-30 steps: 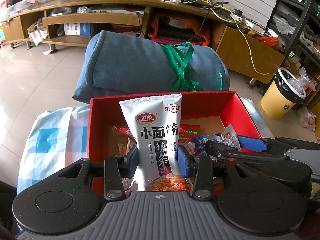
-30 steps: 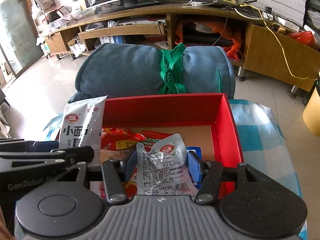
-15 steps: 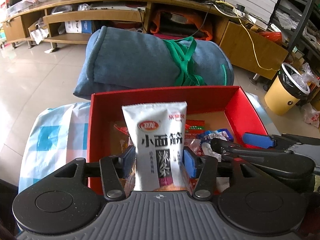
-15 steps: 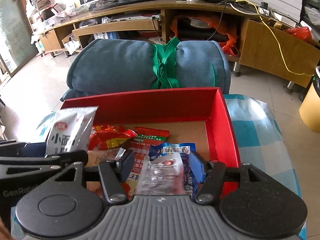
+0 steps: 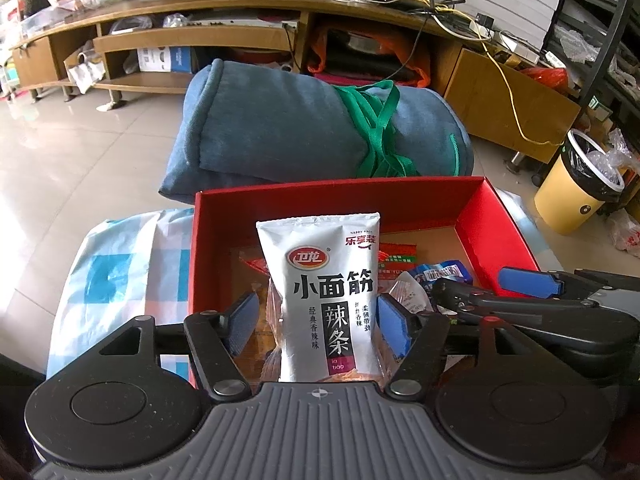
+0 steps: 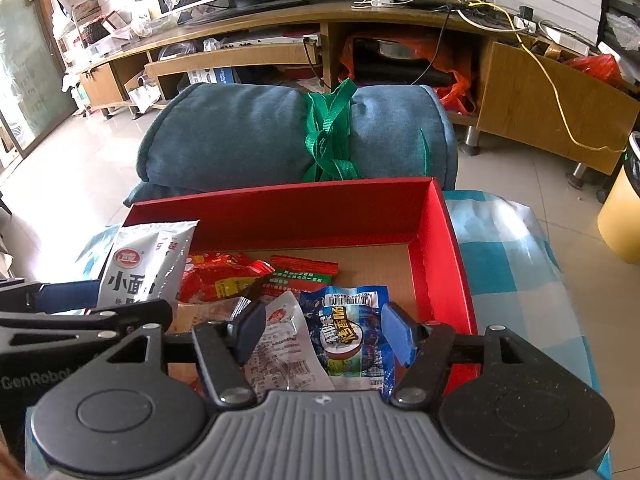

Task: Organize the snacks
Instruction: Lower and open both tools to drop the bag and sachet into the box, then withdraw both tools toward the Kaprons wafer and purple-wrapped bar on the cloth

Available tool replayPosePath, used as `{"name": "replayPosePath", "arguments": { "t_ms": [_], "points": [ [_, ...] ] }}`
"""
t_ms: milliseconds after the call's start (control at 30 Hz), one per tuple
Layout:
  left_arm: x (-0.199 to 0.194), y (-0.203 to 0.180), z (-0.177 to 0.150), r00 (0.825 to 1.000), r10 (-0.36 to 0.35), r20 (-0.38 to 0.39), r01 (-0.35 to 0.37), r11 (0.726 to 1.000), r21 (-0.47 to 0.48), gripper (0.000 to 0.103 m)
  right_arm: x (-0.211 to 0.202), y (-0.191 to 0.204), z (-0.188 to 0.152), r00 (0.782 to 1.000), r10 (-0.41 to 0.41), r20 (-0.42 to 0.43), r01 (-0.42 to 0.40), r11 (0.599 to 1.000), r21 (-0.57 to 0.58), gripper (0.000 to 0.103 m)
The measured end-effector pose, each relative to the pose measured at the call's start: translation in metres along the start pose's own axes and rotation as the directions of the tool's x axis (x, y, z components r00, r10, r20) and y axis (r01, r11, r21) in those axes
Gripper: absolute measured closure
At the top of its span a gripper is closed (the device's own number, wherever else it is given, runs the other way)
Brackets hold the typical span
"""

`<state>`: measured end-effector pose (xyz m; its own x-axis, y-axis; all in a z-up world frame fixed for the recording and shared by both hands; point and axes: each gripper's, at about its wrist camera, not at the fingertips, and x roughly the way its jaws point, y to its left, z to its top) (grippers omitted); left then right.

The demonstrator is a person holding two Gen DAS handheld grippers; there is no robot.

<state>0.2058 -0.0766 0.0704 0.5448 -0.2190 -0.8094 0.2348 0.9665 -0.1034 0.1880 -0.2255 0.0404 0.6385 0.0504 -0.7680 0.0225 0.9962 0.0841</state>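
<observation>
A red box (image 5: 496,224) (image 6: 440,248) sits on a blue-checked cloth and holds several snack packets. My left gripper (image 5: 318,320) is open over the box's near left part. A white spicy-strip packet (image 5: 324,292) stands between its blue pads, which are apart from it; it also shows in the right wrist view (image 6: 148,264). My right gripper (image 6: 324,336) is open over the box's near right part. A clear silver packet (image 6: 284,344) and a blue packet (image 6: 352,332) lie below it in the box. Red packets (image 6: 218,276) lie further back.
A rolled blue blanket (image 5: 304,136) (image 6: 248,136) tied with a green strap lies just beyond the box. A yellow bin (image 5: 576,192) stands on the floor at right. A wooden TV stand (image 6: 280,48) runs along the back. The checked cloth (image 6: 504,256) extends right of the box.
Both grippers lowered into the box and opened. The left let go of the white packet, the right let go of the clear silver packet, which now lies in the box.
</observation>
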Motion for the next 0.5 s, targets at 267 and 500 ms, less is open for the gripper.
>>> {"name": "replayPosePath", "arguments": {
  "t_ms": [267, 500],
  "points": [
    [-0.009, -0.001, -0.004, 1.000, -0.005, 0.011, 0.004, 1.000, 0.010, 0.026, -0.014, -0.001, -0.003, 1.000, -0.004, 0.012, 0.004, 1.000, -0.001, 0.040],
    [-0.021, -0.004, -0.010, 1.000, -0.022, 0.021, 0.022, 0.999, 0.026, 0.023, -0.031, -0.004, -0.010, 1.000, -0.005, 0.020, 0.004, 1.000, 0.003, 0.037]
  ]
}}
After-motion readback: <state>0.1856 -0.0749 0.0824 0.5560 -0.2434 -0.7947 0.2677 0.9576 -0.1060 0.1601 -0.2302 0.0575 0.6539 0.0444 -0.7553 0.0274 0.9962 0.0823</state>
